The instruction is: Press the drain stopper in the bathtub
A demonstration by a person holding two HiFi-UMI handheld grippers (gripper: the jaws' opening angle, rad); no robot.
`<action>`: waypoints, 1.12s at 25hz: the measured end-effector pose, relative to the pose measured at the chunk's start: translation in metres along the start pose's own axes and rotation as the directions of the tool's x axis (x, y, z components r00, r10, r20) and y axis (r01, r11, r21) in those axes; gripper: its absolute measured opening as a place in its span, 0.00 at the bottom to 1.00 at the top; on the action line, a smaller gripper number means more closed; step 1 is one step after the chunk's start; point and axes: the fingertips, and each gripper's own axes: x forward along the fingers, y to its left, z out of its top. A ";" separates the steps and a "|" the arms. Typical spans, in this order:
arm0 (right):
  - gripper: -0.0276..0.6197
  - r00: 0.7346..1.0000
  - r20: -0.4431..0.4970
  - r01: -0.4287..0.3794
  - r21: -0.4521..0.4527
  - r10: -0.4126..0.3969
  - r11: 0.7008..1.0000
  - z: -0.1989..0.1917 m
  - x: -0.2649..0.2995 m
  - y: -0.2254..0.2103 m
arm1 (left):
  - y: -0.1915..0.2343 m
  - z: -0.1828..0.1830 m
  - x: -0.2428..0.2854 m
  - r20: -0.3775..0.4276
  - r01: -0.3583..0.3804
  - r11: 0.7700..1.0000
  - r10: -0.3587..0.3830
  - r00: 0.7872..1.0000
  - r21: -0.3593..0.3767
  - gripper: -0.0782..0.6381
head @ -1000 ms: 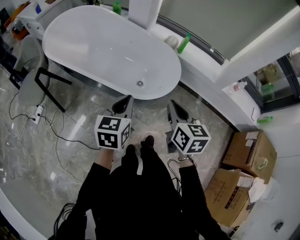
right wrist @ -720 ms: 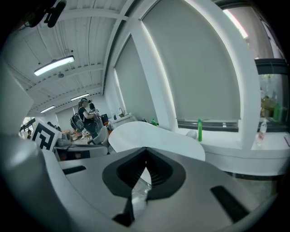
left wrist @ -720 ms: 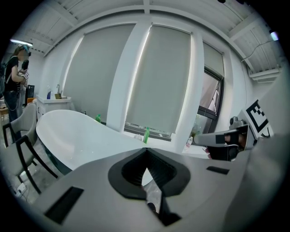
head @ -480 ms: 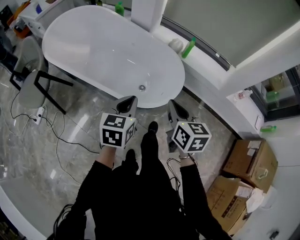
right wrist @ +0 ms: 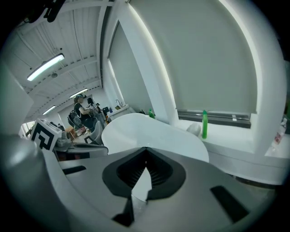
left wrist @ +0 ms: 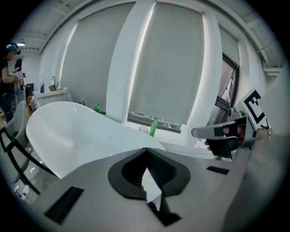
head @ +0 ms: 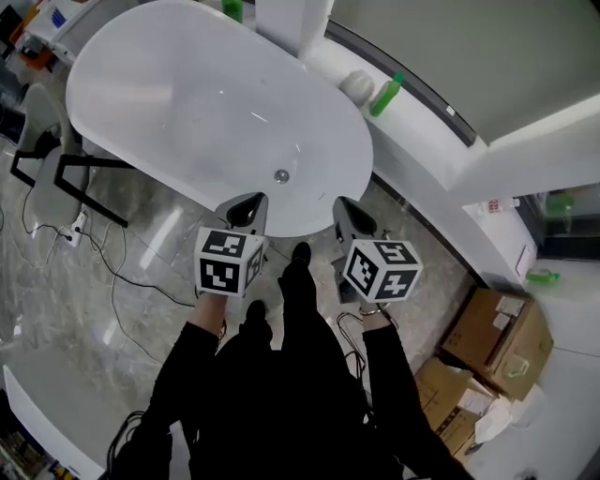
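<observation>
The white oval bathtub fills the upper left of the head view. Its small round metal drain stopper sits in the tub floor near the end closest to me. My left gripper hovers over the tub's near rim, just below and left of the stopper, jaws shut and empty. My right gripper hangs level with it, to the right of the stopper at the tub's edge, also shut on nothing. From the left gripper view the tub lies ahead. The right gripper view likewise faces the tub. The stopper is hidden in both gripper views.
Green bottles stand on the white ledge behind the tub. A chair and loose cables lie on the marble floor at left. Cardboard boxes sit at right. My feet are near the tub.
I have stepped closer to the tub, and both grippers have come forward to its near rim. The stopper now lies nearer the gripper tips. Both jaws stay shut.
</observation>
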 end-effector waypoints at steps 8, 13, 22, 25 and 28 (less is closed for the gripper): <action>0.05 0.995 -0.091 -0.044 -0.003 0.044 0.999 0.010 0.046 -0.037 | 0.014 -0.003 0.064 -0.084 -0.050 0.998 0.046 0.995 -0.050 0.12; 0.05 0.984 -0.154 -0.087 0.014 0.088 0.996 0.001 0.071 -0.057 | 0.021 -0.004 0.099 -0.128 -0.082 0.994 0.072 0.989 -0.077 0.12; 0.05 0.970 -0.216 -0.102 0.063 0.114 0.993 -0.026 0.119 -0.080 | 0.040 -0.030 0.155 -0.186 -0.086 0.993 0.070 0.980 -0.079 0.12; 0.05 0.968 -0.224 -0.091 0.085 0.108 0.992 -0.034 0.141 -0.084 | 0.049 -0.037 0.174 -0.206 -0.064 0.996 0.049 0.977 -0.065 0.12; 0.05 0.965 -0.245 -0.065 0.114 0.091 0.991 -0.046 0.160 -0.092 | 0.057 -0.051 0.198 -0.252 -0.031 0.998 0.015 0.968 -0.057 0.12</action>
